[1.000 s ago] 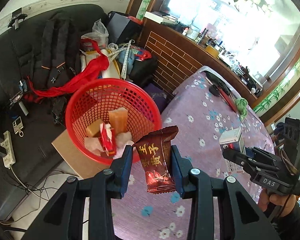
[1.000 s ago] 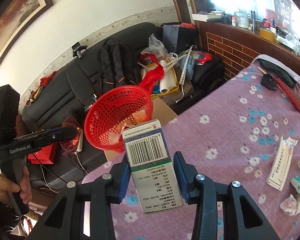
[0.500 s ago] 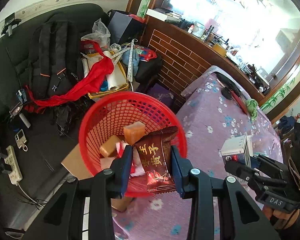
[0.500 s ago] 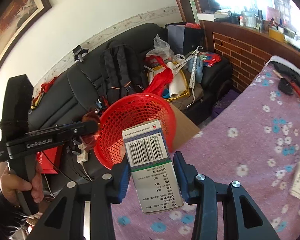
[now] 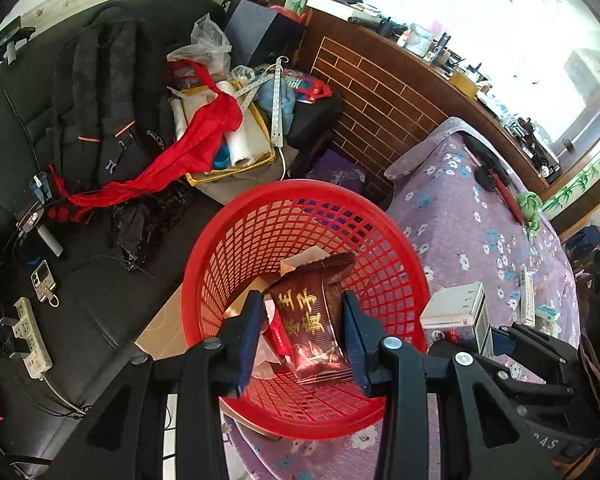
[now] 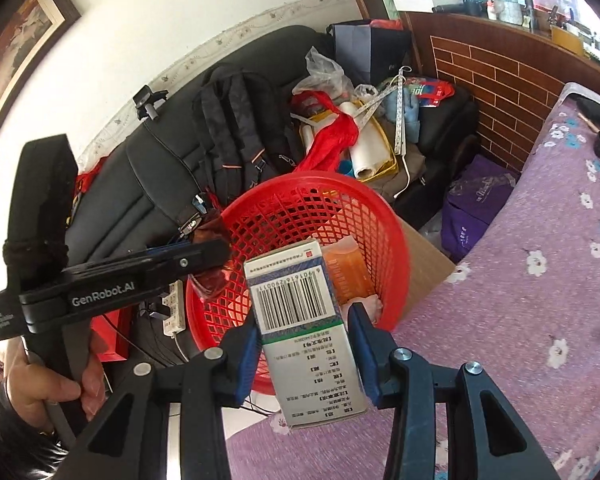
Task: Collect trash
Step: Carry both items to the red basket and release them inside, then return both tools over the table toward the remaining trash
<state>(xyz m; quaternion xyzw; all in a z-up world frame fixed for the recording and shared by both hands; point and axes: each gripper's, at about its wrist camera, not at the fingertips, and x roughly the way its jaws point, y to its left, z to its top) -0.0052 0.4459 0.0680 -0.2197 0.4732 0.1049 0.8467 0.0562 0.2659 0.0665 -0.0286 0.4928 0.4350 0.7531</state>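
My left gripper (image 5: 302, 336) is shut on a dark brown snack wrapper (image 5: 312, 316) with gold characters and holds it over the open top of the red mesh basket (image 5: 236, 248). The basket holds several pieces of trash, among them an orange packet (image 6: 346, 276). My right gripper (image 6: 304, 352) is shut on a white and green medicine box (image 6: 300, 320) with a barcode, just at the basket's (image 6: 372, 216) near rim. The box (image 5: 458, 312) and right gripper also show at the right of the left wrist view. The left gripper (image 6: 216, 256) shows at the left of the right wrist view.
The basket stands on a cardboard piece (image 6: 424, 264) beside the purple flowered tablecloth (image 5: 480, 216). More small trash (image 5: 526, 292) lies on the table at the right. A black sofa (image 5: 28, 120) holds a backpack (image 5: 100, 92), red cloth and clutter. A power strip (image 5: 28, 336) lies lower left.
Both grippers have moved toward the basket. The wrapper now hangs over the basket's inside, and the box has come up to its rim. Both stay shut on their items.
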